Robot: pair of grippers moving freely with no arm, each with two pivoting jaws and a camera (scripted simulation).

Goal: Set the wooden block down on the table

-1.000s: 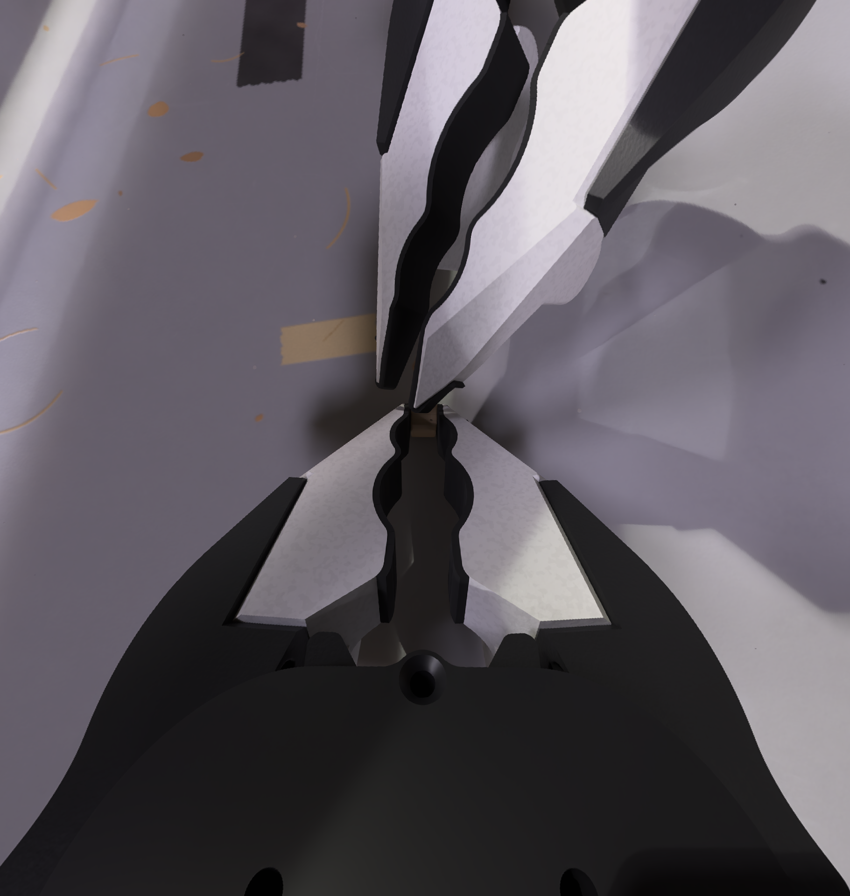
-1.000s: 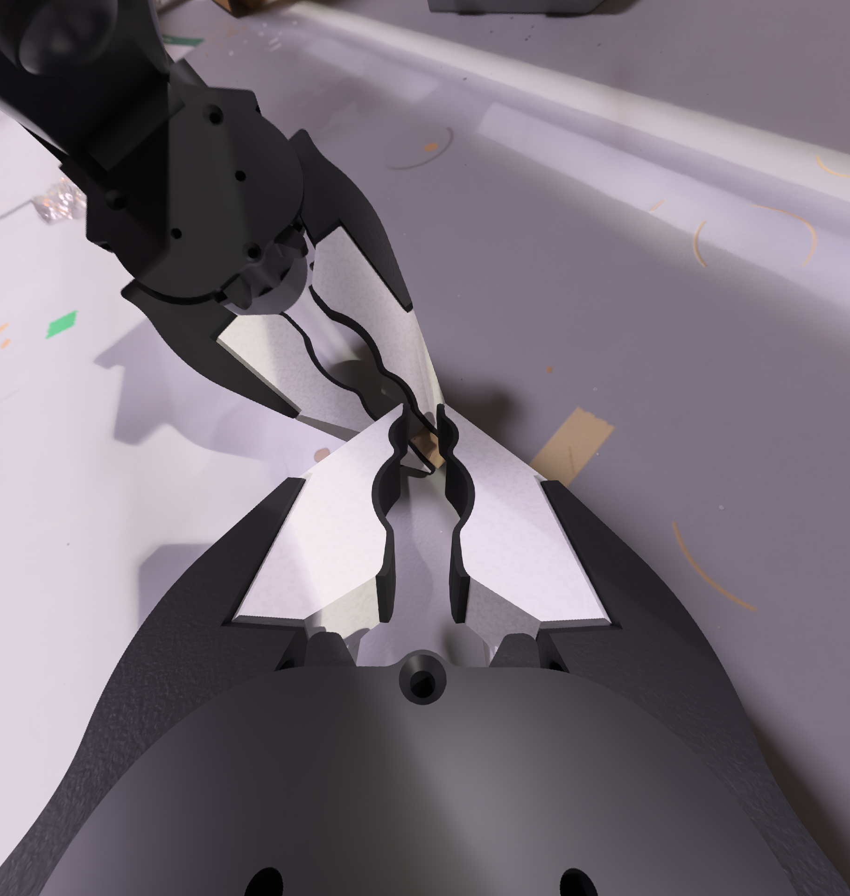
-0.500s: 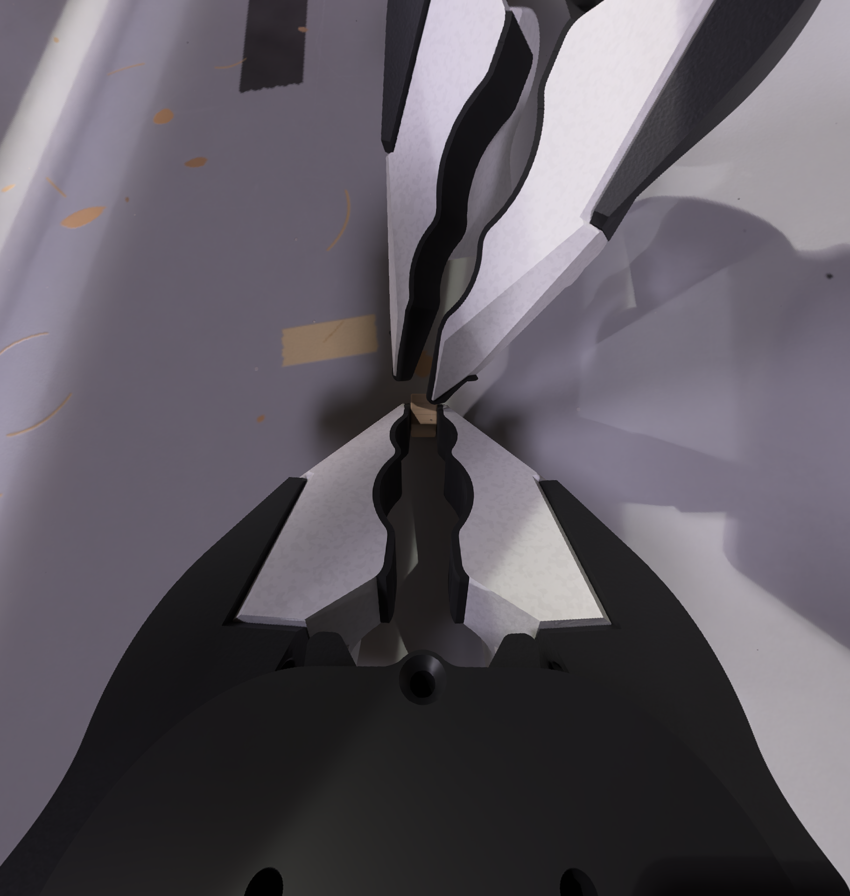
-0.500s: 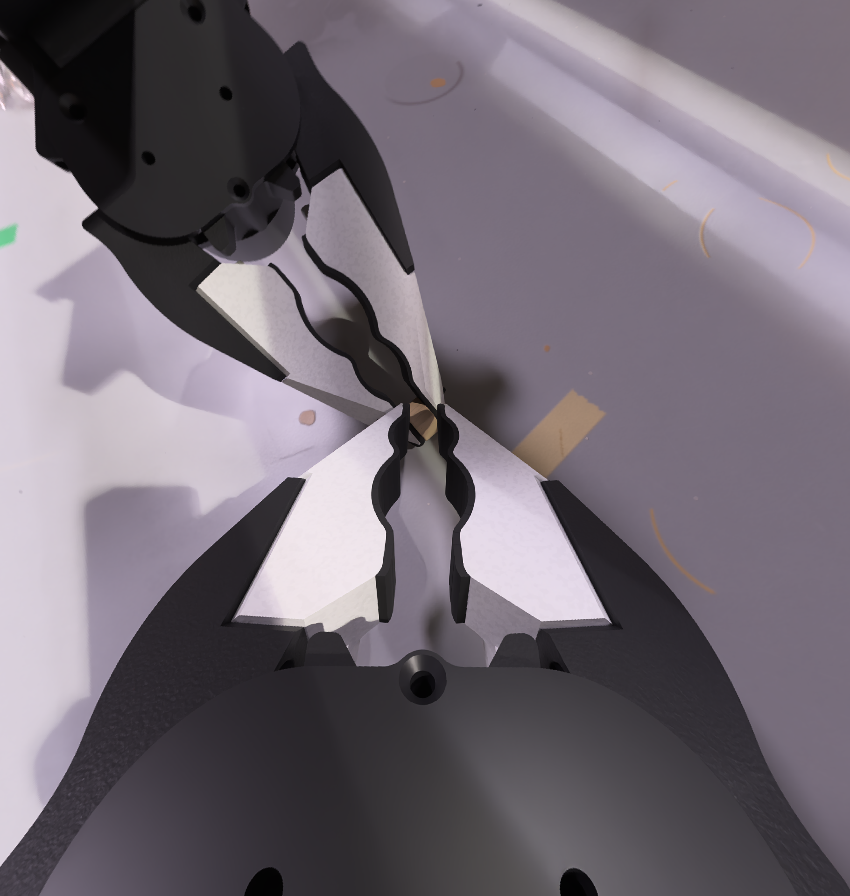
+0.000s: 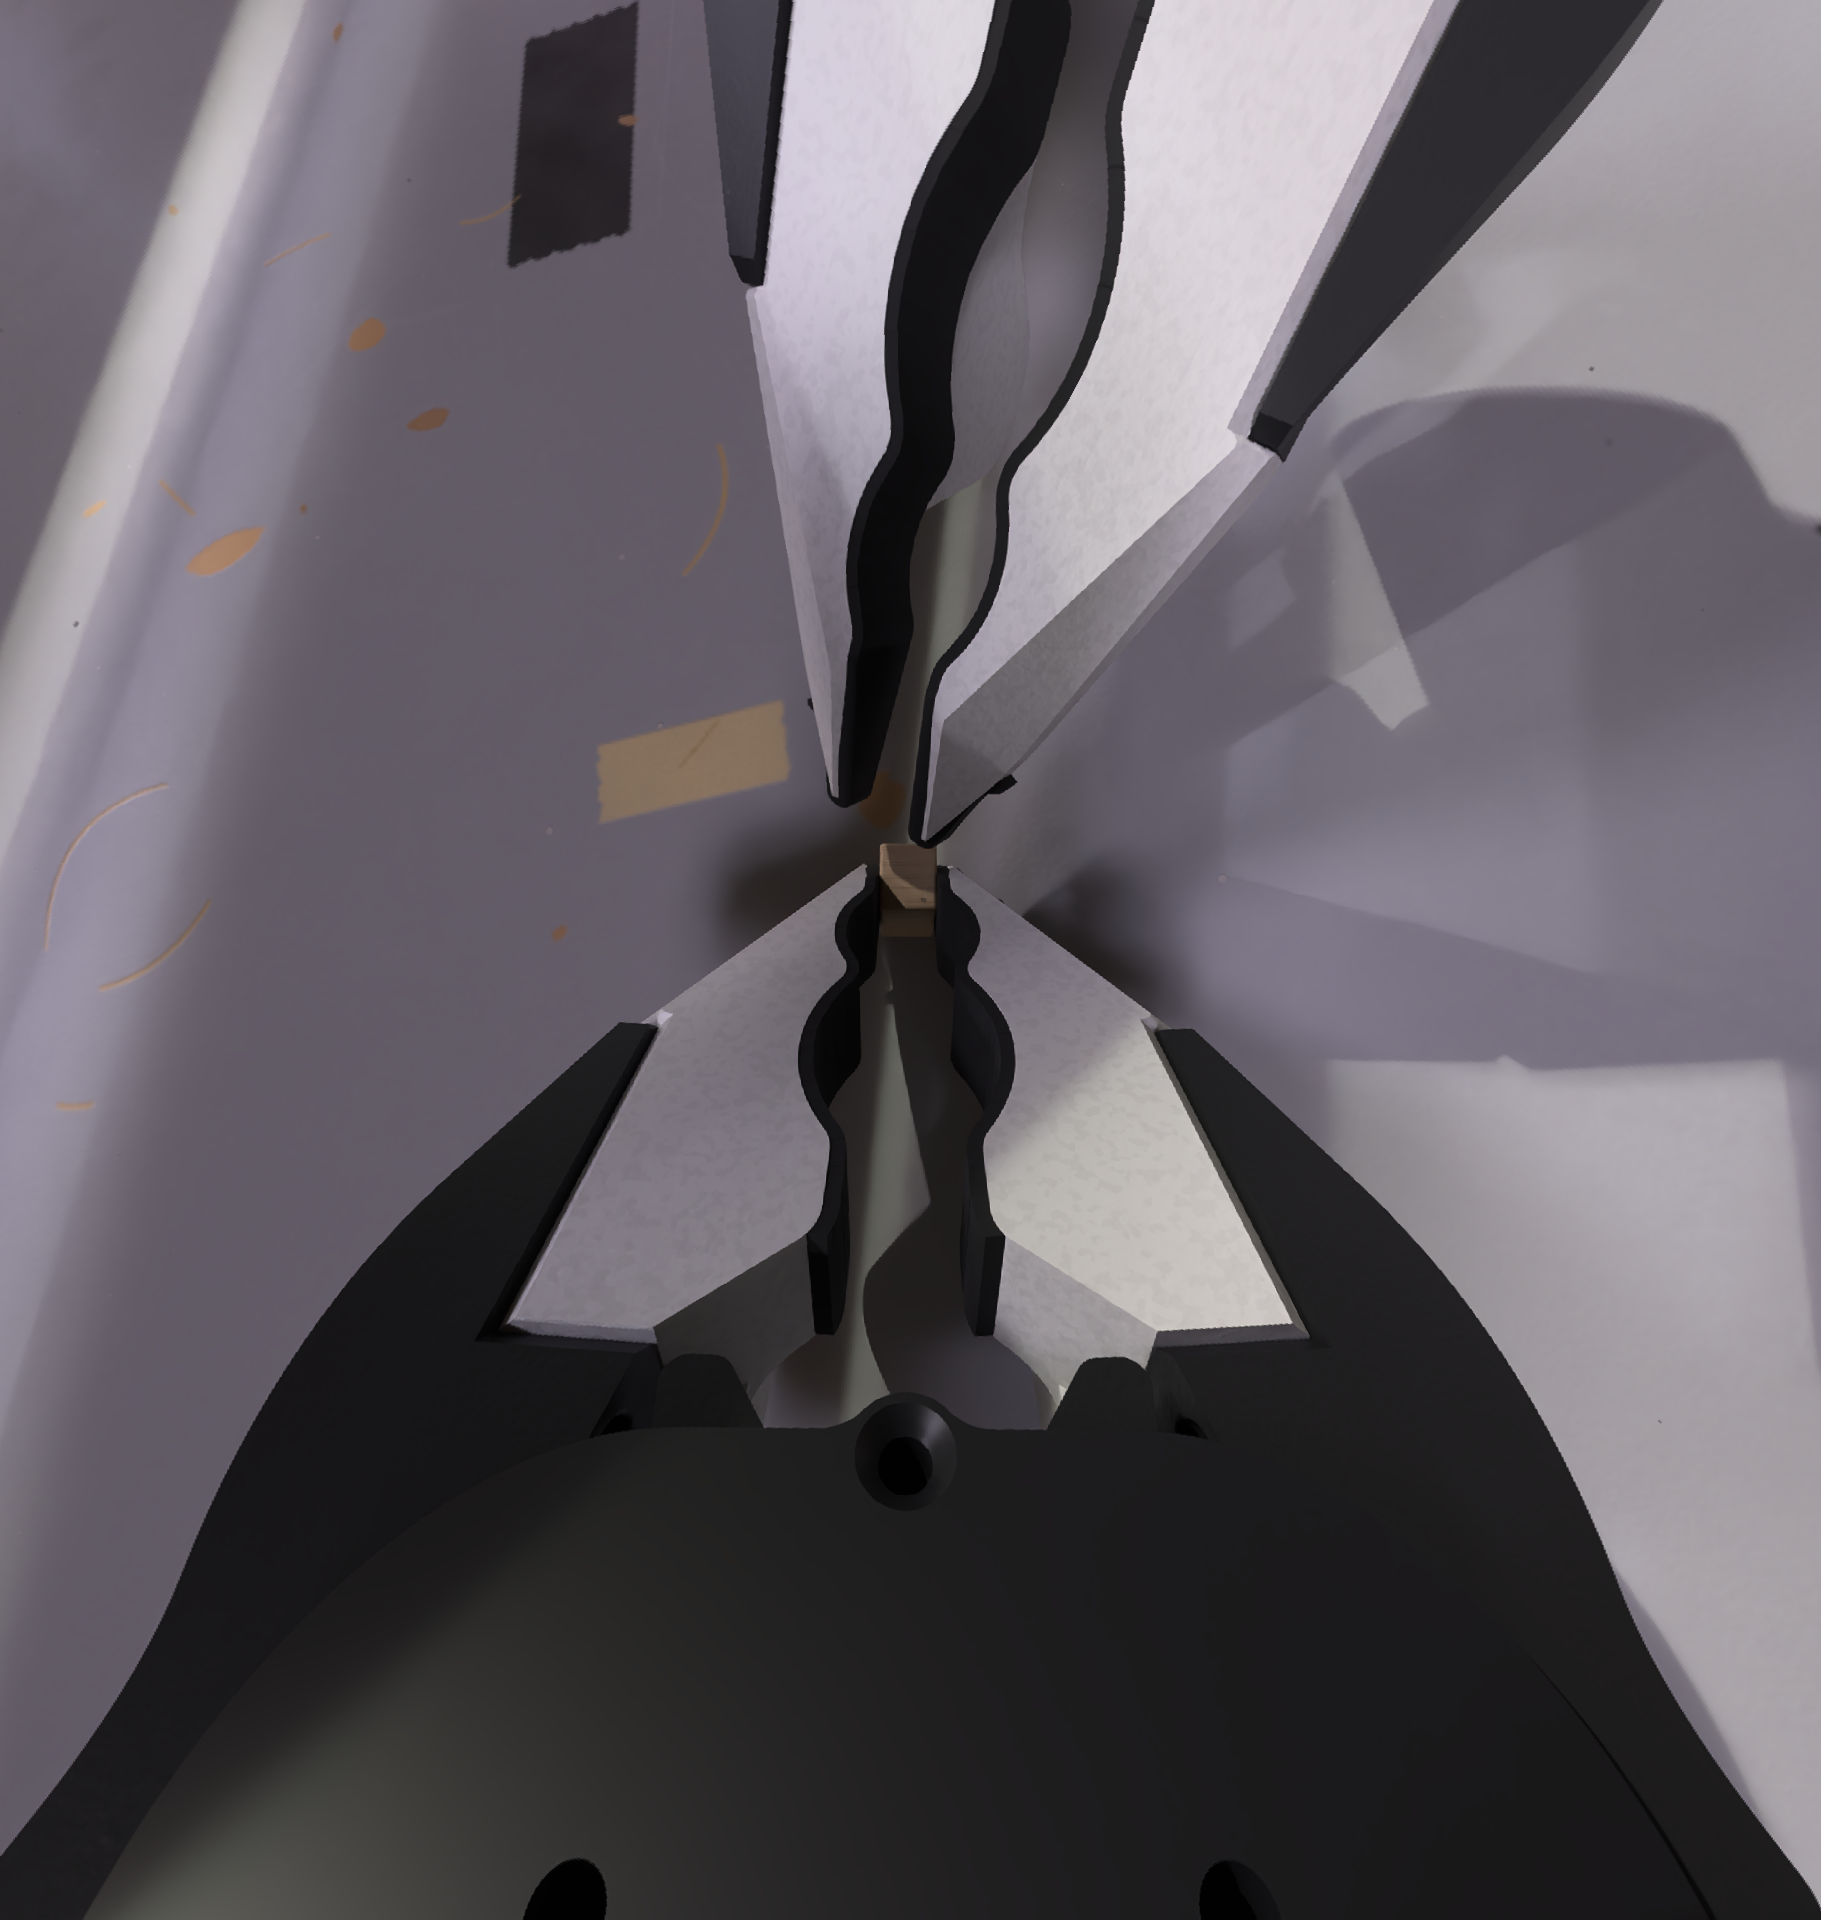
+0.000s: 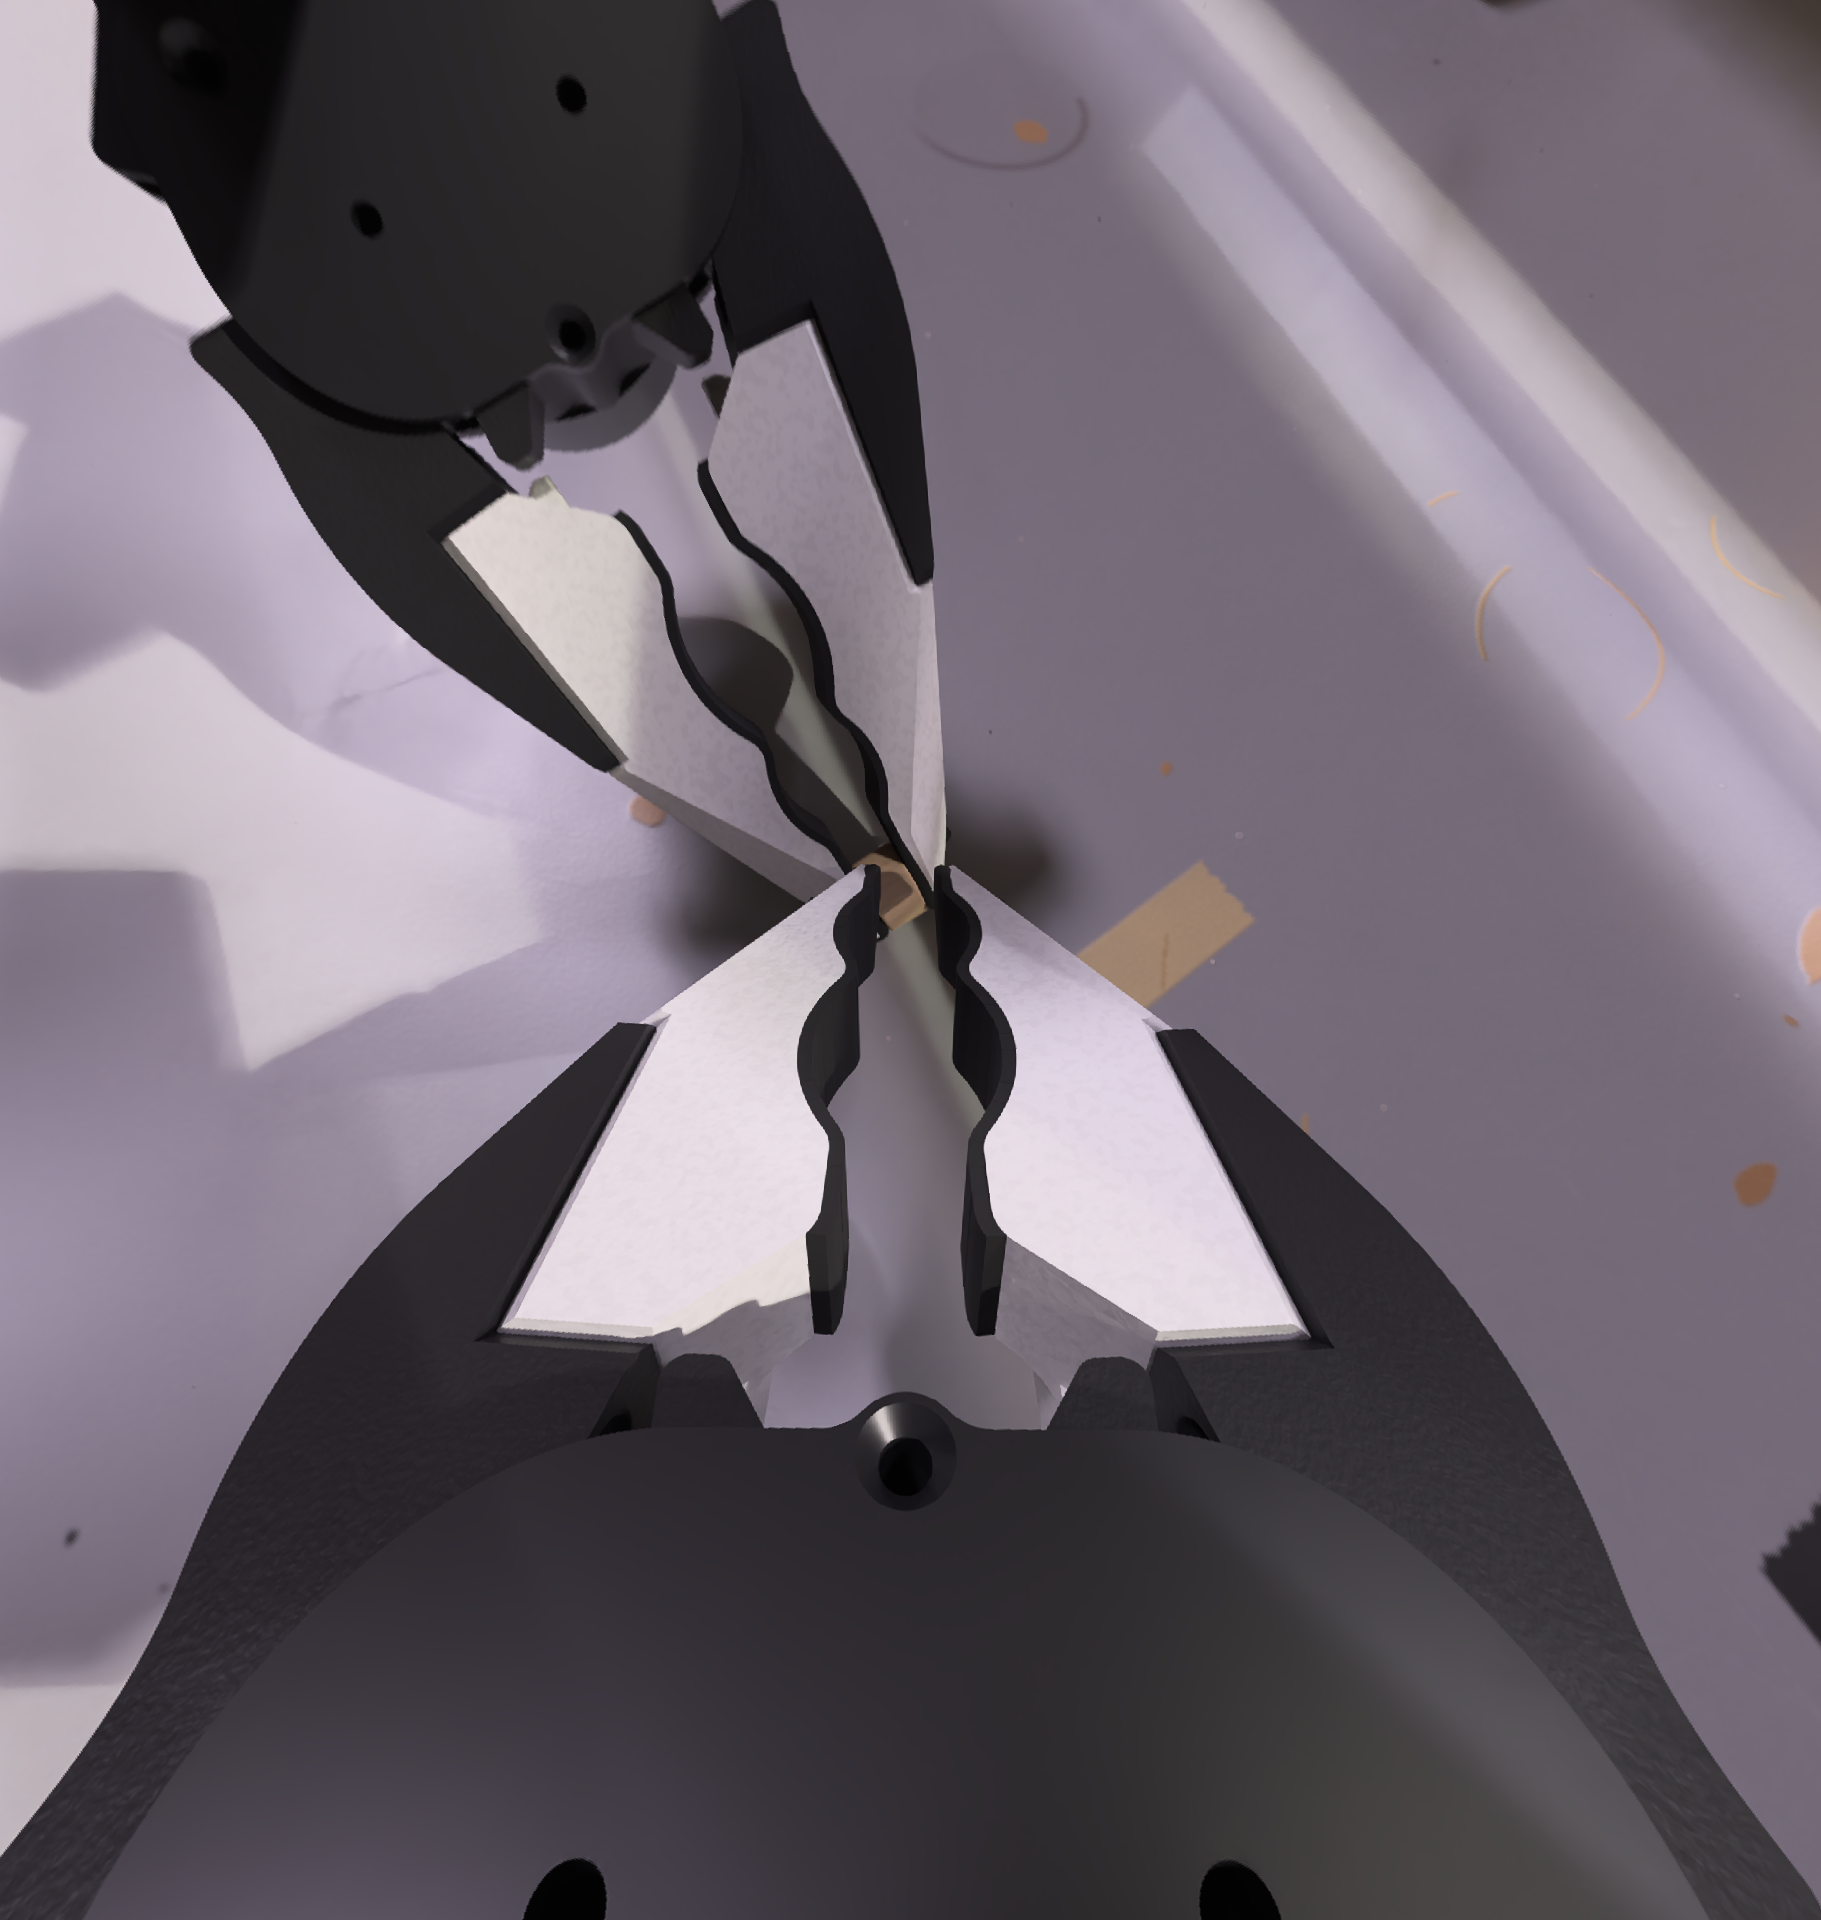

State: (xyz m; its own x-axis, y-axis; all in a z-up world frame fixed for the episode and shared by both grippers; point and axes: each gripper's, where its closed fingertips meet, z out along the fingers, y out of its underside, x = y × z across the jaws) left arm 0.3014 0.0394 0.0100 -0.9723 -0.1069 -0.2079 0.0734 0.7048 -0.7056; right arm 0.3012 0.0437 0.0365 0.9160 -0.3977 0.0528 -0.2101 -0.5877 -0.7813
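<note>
Left wrist view — left tongs (image 5: 906,883) pinch wooden block (image 5: 906,871).

The left matte-black, domed claw (image 5: 907,883) carries two pale speckled wedge fingers (image 5: 740,1122) edged with wavy black pads and one central screw. The right claw (image 6: 904,883) looks identical.

No readable text, labels or numbers anywhere, honestly. The tape strips and marks on the worktop (image 5: 262,1039) are all blank.
</note>
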